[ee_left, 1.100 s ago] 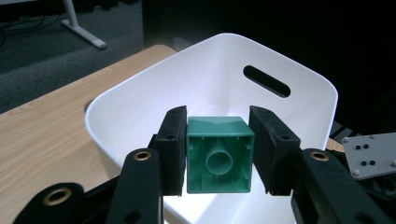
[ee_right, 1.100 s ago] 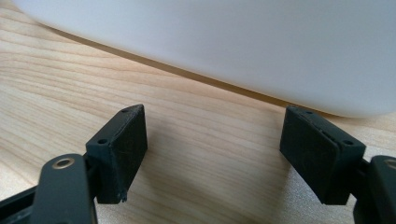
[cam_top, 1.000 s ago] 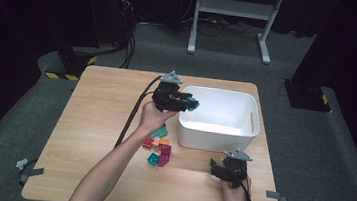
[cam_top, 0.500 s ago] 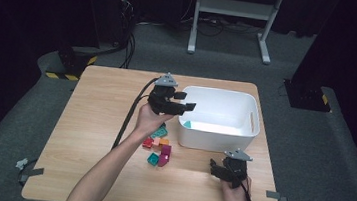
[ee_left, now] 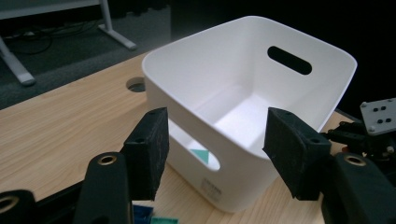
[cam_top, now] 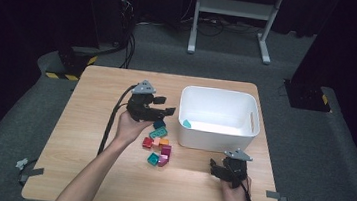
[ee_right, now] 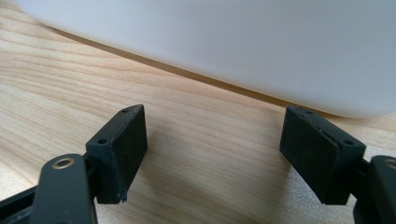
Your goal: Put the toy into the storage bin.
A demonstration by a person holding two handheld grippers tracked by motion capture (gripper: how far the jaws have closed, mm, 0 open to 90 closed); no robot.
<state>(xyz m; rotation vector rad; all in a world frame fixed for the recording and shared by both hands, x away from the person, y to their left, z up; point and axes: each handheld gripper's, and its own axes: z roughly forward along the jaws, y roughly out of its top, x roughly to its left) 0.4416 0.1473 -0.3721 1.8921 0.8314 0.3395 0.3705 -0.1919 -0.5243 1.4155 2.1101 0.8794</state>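
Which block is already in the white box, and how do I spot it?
Find the white bin on the wooden table. Inside, against its left wall, lies one teal block. It sits alone there, while the other blocks cluster outside.

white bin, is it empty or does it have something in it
Not empty. The white bin holds one teal block by its left wall; the left gripper view shows it through the handle slot. The rest is bare.

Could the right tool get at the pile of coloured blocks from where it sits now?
Probably yes. The right tool is open and empty, resting on the table, and bare wood lies between it and the blocks; the white bin stands off that path.
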